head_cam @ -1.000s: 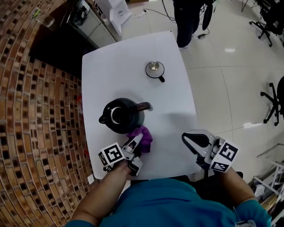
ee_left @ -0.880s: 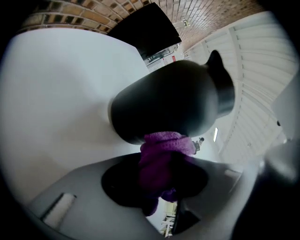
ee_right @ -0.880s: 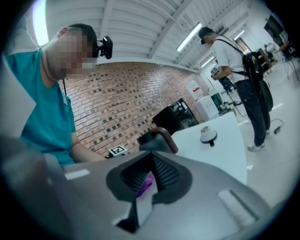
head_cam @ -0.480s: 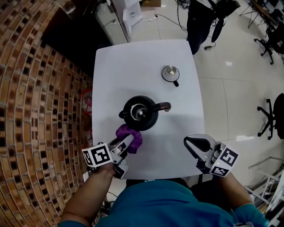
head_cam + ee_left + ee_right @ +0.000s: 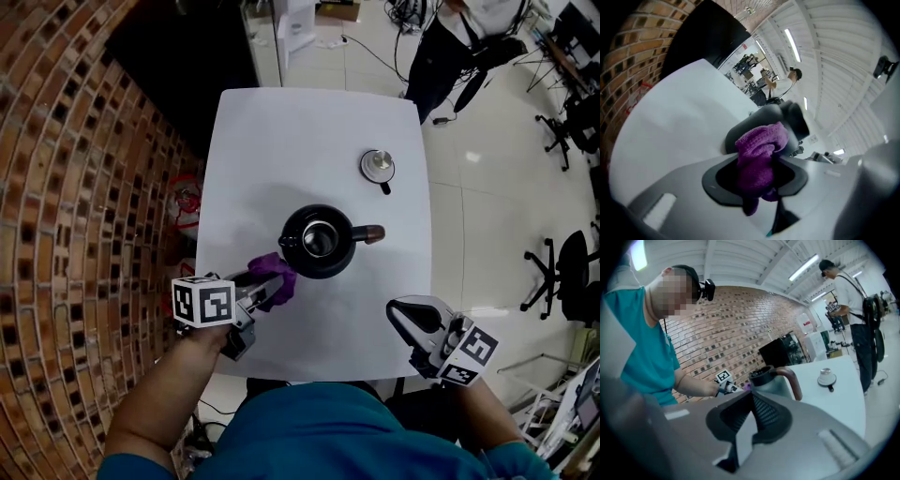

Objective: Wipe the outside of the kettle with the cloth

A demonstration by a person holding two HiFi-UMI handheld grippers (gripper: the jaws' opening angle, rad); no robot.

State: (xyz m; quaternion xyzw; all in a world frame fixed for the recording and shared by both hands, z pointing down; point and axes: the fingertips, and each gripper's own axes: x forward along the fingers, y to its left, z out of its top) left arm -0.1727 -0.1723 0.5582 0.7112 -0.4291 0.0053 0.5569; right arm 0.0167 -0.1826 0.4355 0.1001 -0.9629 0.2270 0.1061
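Left claw (image 5: pixel 263 285) grasps the purple cloth (image 5: pixel 278 280) just beside the kettle (image 5: pixel 319 241). Right claw (image 5: pixel 411 317) is clenched empty, well apart. The lid (image 5: pixel 377 165) lies on the table (image 5: pixel 272 141); the left gripper view misses it.

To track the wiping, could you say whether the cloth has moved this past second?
Yes. Against the kettle, the cloth has slid along its near side from handle toward spout.
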